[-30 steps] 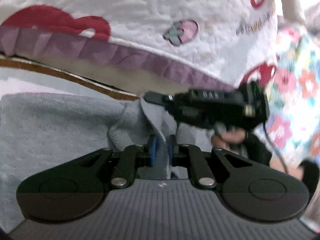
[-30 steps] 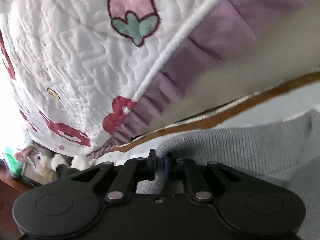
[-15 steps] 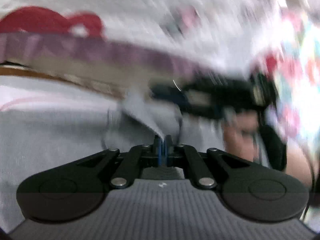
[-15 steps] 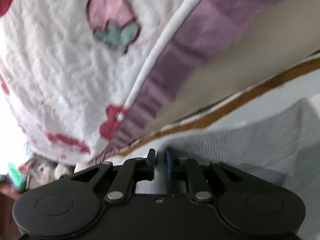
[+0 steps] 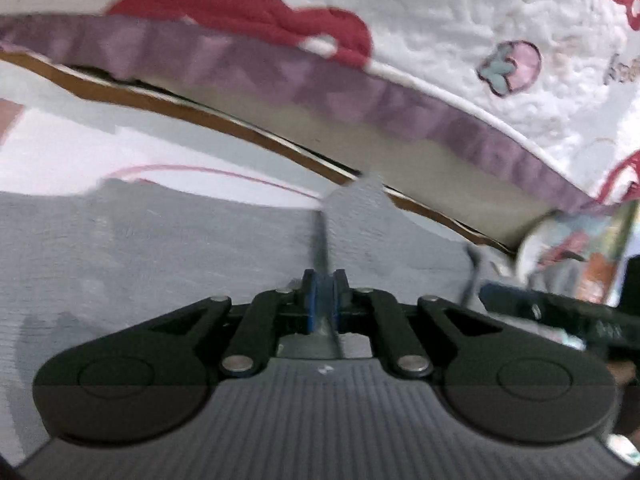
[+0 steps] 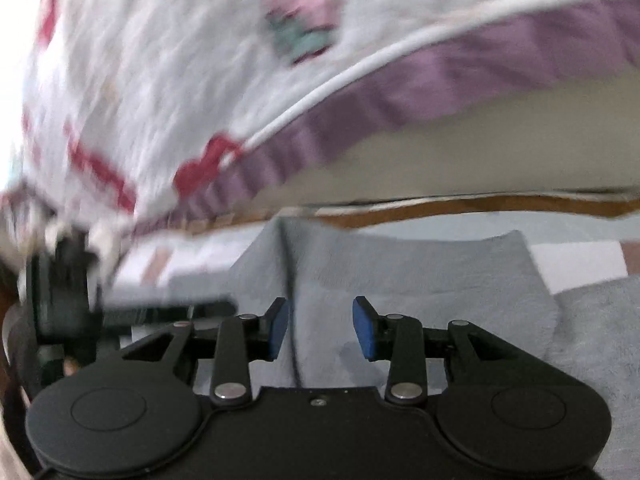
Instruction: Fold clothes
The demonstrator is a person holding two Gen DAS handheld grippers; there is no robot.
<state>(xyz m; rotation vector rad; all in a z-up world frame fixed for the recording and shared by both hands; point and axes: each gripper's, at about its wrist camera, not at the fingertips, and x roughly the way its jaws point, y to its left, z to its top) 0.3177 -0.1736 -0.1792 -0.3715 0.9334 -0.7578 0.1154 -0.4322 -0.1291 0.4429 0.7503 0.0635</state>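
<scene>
A grey knit garment [image 5: 168, 248] lies flat on a pale sheet, and a raised fold of it runs up the middle of the left wrist view. My left gripper [image 5: 325, 300] is shut on that fold, its blue pads pinching the grey cloth. In the right wrist view the same grey garment [image 6: 400, 272] spreads under my right gripper [image 6: 322, 330]. Its jaws are opening, and the blue pads [image 6: 366, 332] stand apart over the cloth without pressing on it. The other gripper shows at the edge of each view: the right gripper [image 5: 560, 316] at the right, the left gripper [image 6: 72, 300] at the left.
A white quilt [image 5: 460, 40] with red and pink prints and a purple frilled border [image 5: 280, 76] hangs over the bed's far edge. A brown trim line [image 6: 460, 206] runs below it. A flowered cloth [image 5: 580, 248] sits at the right.
My right gripper has let go of the grey cloth and its jaws have spread. My left gripper has closed tight on the fold and moved down; the right gripper has shifted from middle to right edge.
</scene>
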